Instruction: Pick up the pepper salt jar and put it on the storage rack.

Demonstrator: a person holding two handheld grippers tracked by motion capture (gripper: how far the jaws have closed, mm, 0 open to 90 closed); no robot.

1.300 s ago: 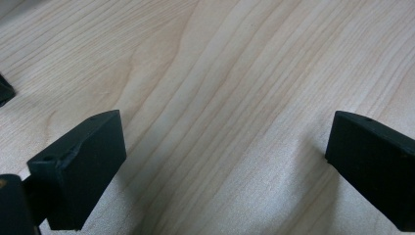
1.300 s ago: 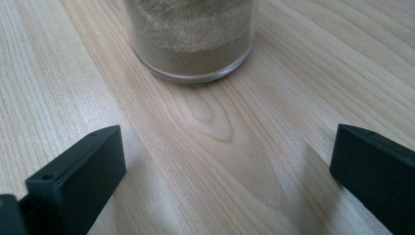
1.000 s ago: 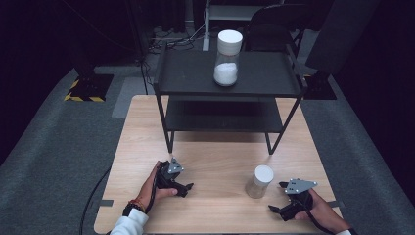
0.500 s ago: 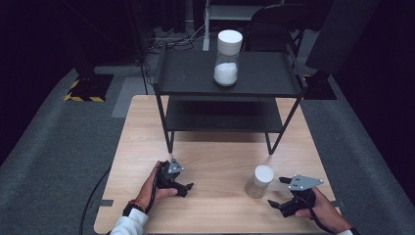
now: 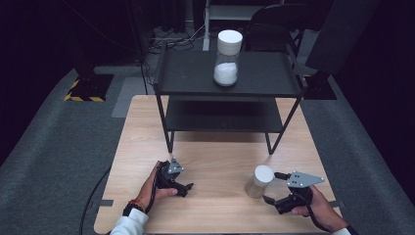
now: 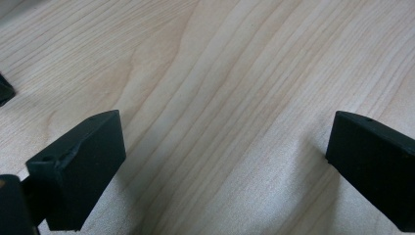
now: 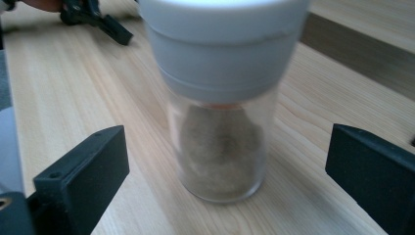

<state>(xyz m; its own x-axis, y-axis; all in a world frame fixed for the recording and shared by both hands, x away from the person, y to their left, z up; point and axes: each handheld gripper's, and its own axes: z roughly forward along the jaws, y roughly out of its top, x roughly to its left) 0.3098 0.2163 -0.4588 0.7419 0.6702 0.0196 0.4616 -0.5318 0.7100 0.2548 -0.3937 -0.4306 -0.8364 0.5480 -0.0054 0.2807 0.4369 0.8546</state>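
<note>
Your right tongs (image 5: 272, 187) stand with jaws wide apart, and they have just eased in a touch; the small jar (image 5: 260, 181) stands upright on the table just in front of them, between the 2 jaws but untouched by either. In the right gripper view the jar (image 7: 222, 98) shows a white lid, clear wall and brownish contents. Your left tongs (image 5: 188, 188) rest open on bare wood, well apart from the jar. The table (image 5: 220, 161) is pale wood and carries a black 2-tier shelf (image 5: 274, 78), with a taller white-lidded jar (image 5: 227, 58) on top. Grey carpet and dark surroundings lie around. No writing can be read.
</note>
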